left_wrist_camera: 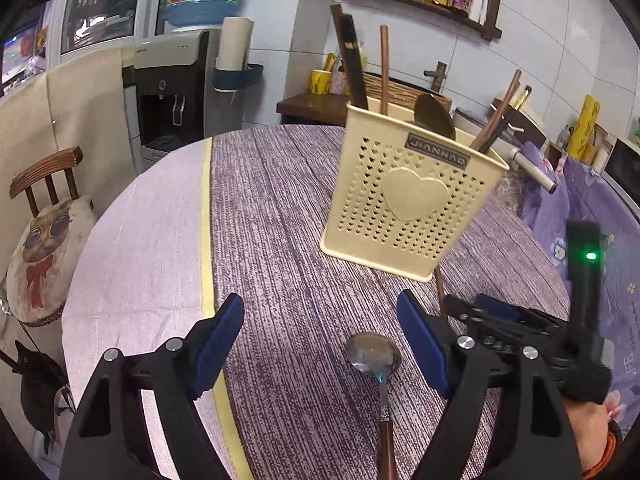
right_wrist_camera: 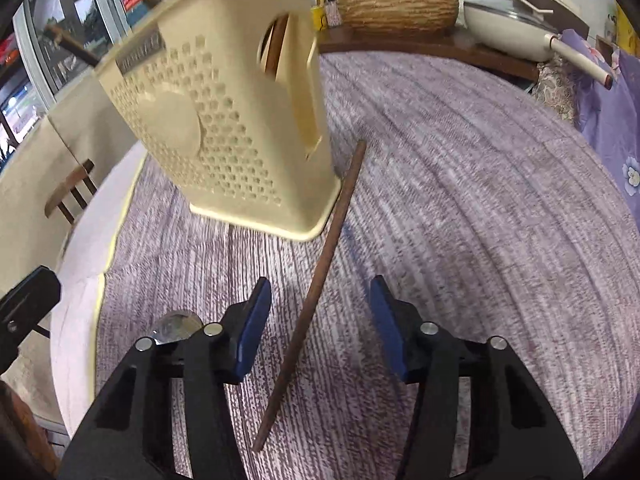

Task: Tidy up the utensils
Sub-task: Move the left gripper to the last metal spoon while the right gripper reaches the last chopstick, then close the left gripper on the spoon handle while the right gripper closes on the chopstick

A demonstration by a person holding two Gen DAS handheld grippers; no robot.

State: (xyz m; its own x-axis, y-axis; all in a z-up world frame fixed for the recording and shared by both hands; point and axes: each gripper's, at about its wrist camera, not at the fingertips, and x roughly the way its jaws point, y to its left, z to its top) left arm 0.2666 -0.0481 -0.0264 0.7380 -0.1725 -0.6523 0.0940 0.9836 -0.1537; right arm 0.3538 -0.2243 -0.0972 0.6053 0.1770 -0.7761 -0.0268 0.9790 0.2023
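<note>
From the left wrist view, we saw the cream utensil holder (left_wrist_camera: 412, 196) standing upright on the purple tablecloth (left_wrist_camera: 280, 220), already holding dark chopsticks and a brass-coloured spoon that stuck out of its top. Nearer to us than the holder lay a metal spoon (left_wrist_camera: 374, 354) with a brown handle, its bowl pointing toward the holder. Our left gripper (left_wrist_camera: 320, 344) had its fingers spread apart with the spoon's bowl lying between them, closer to the right finger, and neither blue pad touched it. Our right gripper (left_wrist_camera: 496, 316) showed just to the right of the holder's near corner, low over the cloth.

Through the right wrist view, we found the same holder (right_wrist_camera: 224, 120) looming close at upper left, somewhat blurred. One brown chopstick (right_wrist_camera: 316, 292) lay flat on the cloth (right_wrist_camera: 460, 200), its far tip just beside the holder's base corner and its length running back toward us. Our right gripper (right_wrist_camera: 320, 328) held its fingers apart on either side of that chopstick, the pads clear of it.
</note>
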